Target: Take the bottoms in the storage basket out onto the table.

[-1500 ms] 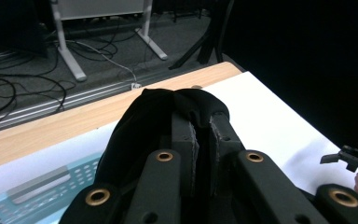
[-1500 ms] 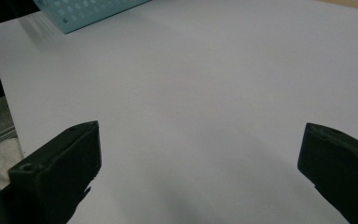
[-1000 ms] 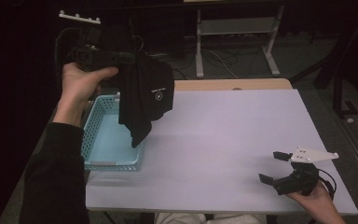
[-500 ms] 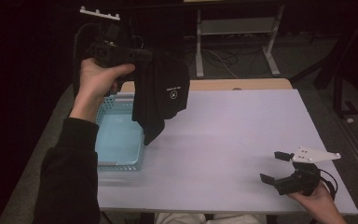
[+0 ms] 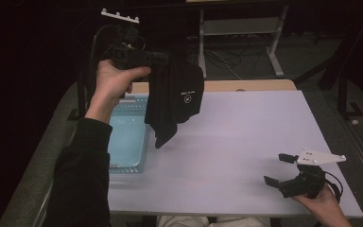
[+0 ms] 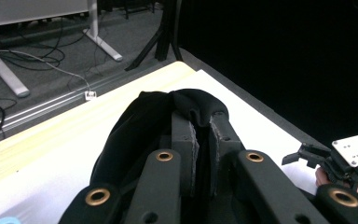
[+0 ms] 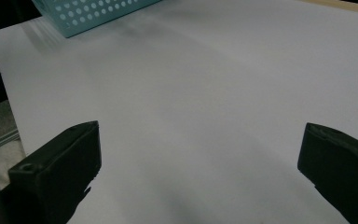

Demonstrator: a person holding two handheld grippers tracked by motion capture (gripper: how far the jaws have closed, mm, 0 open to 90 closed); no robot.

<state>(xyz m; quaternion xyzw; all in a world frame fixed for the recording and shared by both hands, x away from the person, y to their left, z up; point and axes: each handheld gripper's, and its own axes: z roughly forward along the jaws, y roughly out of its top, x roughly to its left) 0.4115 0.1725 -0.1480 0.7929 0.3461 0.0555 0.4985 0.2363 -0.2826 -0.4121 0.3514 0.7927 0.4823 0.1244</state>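
Above the blue basket [image 5: 127, 137], from the high view, your left gripper [image 5: 163, 59] pinches a black cloth [image 5: 175, 101] hanging lengthwise, clear of the table [image 5: 236, 137]. Your right gripper [image 5: 283, 171] rests well apart from the basket, jaws spread, empty.

Left gripper view: the cloth [image 6: 140, 126] bunches between closed jaws.

Right gripper view: bare table [image 7: 205, 93], basket [image 7: 93, 11] beyond, unlike the left's view.

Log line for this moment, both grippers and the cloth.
left gripper: shut on black cloth, above table | right gripper: open | basket: left edge
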